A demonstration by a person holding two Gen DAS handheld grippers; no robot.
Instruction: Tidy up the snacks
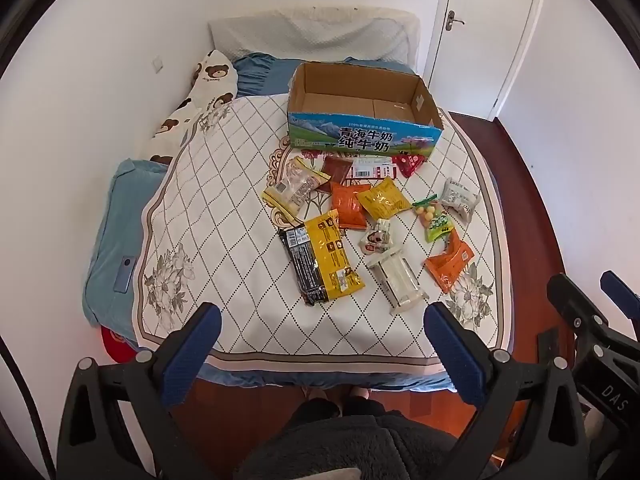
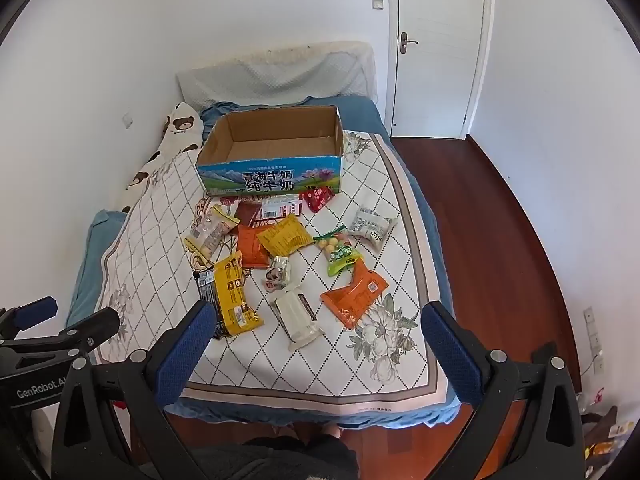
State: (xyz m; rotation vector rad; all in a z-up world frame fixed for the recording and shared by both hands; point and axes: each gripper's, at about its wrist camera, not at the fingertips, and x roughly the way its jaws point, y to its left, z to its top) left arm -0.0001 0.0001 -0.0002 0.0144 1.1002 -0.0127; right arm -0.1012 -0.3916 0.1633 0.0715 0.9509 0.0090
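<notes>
Several snack packets lie scattered on a quilted mat (image 1: 224,248) on the bed, in front of an empty cardboard box (image 1: 362,114) (image 2: 276,152) with blue printed sides. Nearest me are a yellow-and-black packet (image 1: 326,260) (image 2: 232,296), a clear white packet (image 1: 396,280) (image 2: 298,318) and an orange packet (image 1: 450,262) (image 2: 354,296). My left gripper (image 1: 322,318) is open above the near edge of the bed, holding nothing. My right gripper (image 2: 318,316) is also open and holds nothing, raised over the same edge. Each gripper shows at the side of the other's view.
Pillows, one with a bear print (image 1: 200,96), lie at the bed's head and left side against the wall. A white door (image 2: 438,44) stands shut at the back right. Dark wooden floor (image 2: 492,240) runs along the bed's right side. A person's feet and dark clothing (image 1: 340,432) show at the bottom.
</notes>
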